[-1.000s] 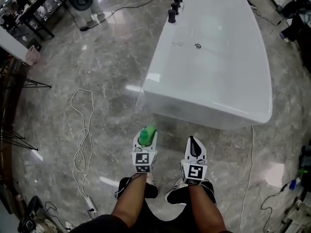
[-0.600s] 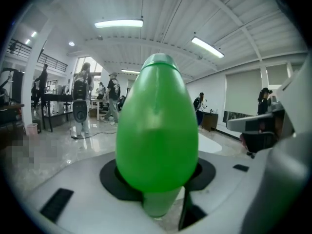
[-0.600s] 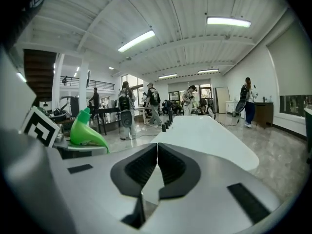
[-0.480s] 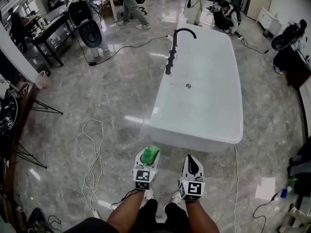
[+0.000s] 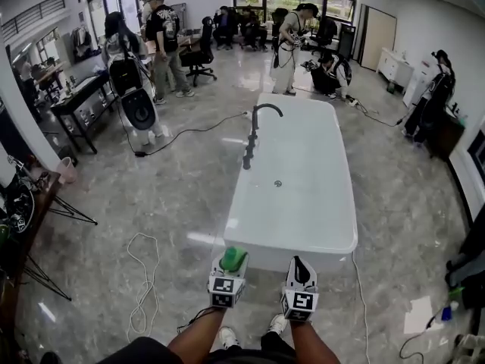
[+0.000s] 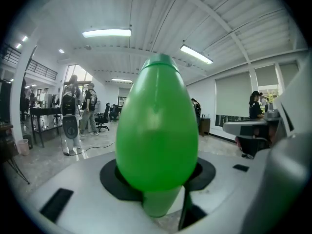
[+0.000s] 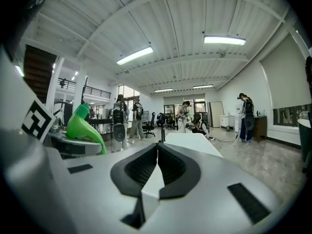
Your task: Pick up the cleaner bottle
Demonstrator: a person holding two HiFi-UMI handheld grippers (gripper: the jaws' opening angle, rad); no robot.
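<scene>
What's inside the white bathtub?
Only a small drain fitting shows in the bathtub; the black faucet stands at its rim. The green bottle covers part of its near wall.

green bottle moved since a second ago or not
Yes. The green bottle, in the left gripper, has risen: it was short of the bathtub's near end, and now it overlaps that rim.

Premises: a large open-plan test or demonstration hall, not a dwelling. A freestanding white bathtub (image 5: 303, 196) with a black faucet (image 5: 254, 131) stands alone on a polished marble floor (image 5: 182, 196). A loose cable (image 5: 142, 235) lies left of the bathtub. Beyond it are standing people (image 5: 163, 29), an office chair (image 5: 201, 51) and a work table (image 5: 76, 101). Above the bathtub is a ribbed ceiling (image 6: 146, 13) with strip lights (image 6: 106, 32).
</scene>
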